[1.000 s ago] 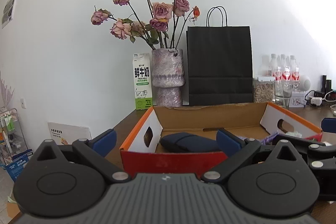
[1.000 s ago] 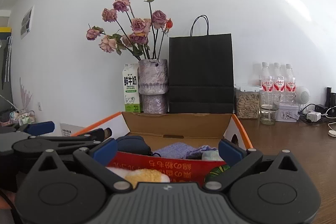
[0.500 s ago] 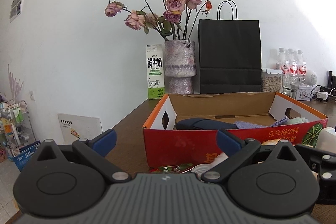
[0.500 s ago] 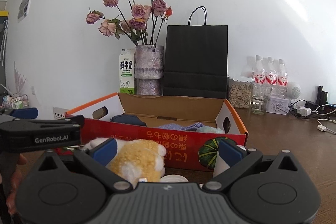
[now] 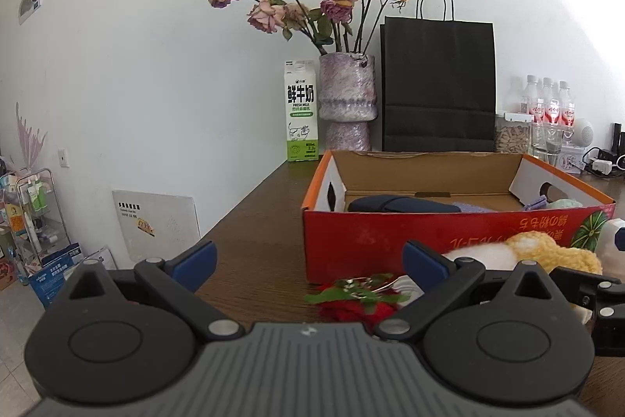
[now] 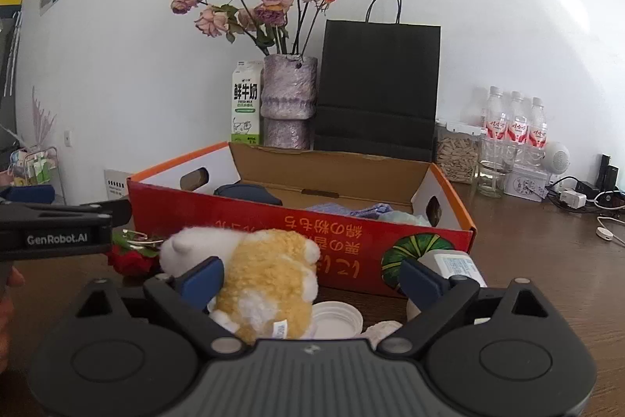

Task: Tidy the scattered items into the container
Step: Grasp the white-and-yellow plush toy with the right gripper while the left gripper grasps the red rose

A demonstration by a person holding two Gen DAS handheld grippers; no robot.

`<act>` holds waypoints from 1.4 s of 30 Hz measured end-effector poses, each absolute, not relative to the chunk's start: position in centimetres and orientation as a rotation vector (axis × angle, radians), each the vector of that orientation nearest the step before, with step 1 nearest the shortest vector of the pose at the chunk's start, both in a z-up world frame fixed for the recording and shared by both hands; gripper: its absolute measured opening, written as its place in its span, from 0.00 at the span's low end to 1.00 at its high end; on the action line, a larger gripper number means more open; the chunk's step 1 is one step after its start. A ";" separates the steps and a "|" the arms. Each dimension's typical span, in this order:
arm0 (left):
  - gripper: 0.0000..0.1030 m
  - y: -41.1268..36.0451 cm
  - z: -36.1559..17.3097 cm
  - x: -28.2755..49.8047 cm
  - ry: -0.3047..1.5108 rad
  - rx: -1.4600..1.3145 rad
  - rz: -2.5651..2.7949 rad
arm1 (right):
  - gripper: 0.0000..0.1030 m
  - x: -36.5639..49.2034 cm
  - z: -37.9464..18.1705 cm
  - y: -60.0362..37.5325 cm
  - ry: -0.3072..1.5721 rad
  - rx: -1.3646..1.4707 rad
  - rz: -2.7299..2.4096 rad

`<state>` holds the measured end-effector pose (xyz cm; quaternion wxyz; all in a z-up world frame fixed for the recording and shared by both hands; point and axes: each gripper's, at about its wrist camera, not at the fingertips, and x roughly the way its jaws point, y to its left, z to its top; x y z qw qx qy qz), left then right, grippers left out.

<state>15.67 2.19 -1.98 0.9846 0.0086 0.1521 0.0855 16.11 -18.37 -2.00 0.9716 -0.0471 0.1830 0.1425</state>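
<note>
- Red cardboard box (image 6: 297,241) on the brown worktop (image 6: 547,253), dark pouch (image 6: 250,192) and cloths inside; vase of dried roses (image 6: 289,104), milk carton (image 6: 246,104) and black paper bag (image 6: 379,88) behind it.
- Plush toy (image 6: 265,268) lies before the box, a white lid (image 6: 336,317) just beside it.
- Right gripper (image 6: 312,280): jaws closing around the plush, pads apparently not yet pressing.
- Left gripper (image 5: 308,264): jaws wide, empty, above a red rose (image 5: 359,299).
- Only the right view shows the small white bottle (image 6: 449,266).
</note>
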 end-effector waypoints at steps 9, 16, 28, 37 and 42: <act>1.00 3.6 -2.3 16.1 0.365 -0.002 0.163 | 0.47 17.5 -2.6 -16.8 0.466 -0.087 0.364; 1.00 3.5 -2.6 16.8 0.409 0.012 0.141 | 0.45 16.7 -2.2 -17.9 0.406 -0.036 0.331; 0.92 2.7 -3.2 19.1 0.510 0.047 0.113 | 0.44 15.6 -1.7 -19.0 0.318 0.000 0.285; 0.35 2.9 -3.3 19.2 0.512 0.007 0.041 | 0.44 15.6 -1.8 -19.0 0.323 0.004 0.283; 0.34 3.1 -2.9 18.0 0.436 -0.005 0.053 | 0.44 15.6 -1.8 -19.0 0.324 0.003 0.283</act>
